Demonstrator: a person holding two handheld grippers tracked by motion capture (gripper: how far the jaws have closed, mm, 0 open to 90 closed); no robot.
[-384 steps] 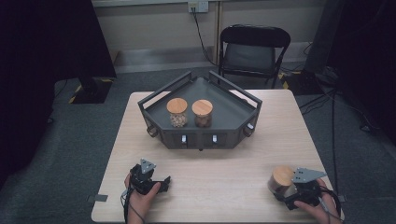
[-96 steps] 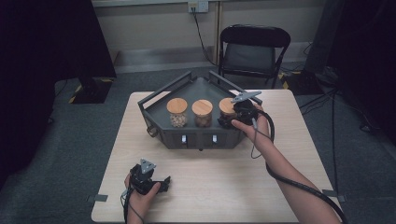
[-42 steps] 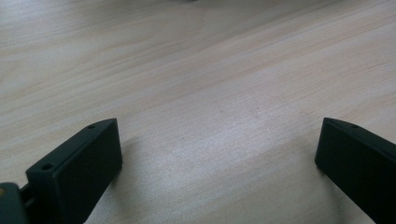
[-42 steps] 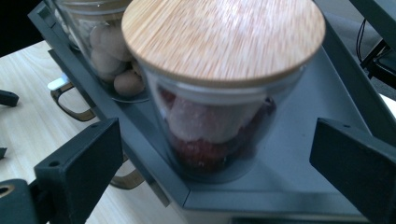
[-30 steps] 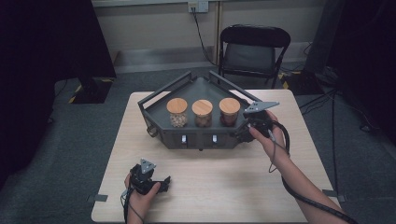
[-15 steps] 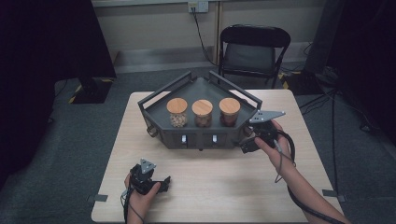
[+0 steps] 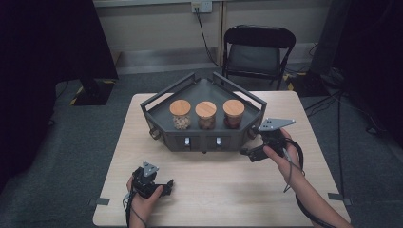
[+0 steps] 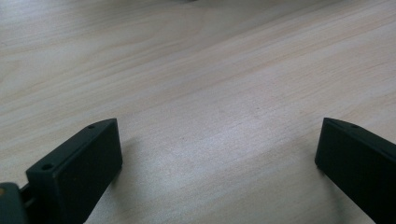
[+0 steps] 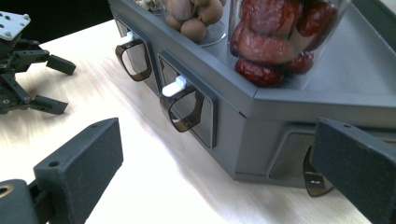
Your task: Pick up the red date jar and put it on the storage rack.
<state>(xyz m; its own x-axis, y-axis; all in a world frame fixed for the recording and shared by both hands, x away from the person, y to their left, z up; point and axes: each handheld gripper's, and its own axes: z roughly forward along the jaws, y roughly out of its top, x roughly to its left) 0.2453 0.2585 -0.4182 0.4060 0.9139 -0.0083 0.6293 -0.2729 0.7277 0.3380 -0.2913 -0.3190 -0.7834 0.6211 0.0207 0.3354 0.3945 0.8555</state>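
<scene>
- Standing at the tray's (image 7: 159, 124) three o'clock end, the jar of red dates (image 7: 233, 113) completes a row with two other jars (image 7: 206, 115), so placing looks done.
- Your right gripper (image 7: 250, 154) hangs wide open and empty at the tray's four o'clock corner.
- Your left gripper (image 7: 161, 185) rests open on the table (image 7: 228, 190) at seven o'clock; both hold nothing.
</scene>
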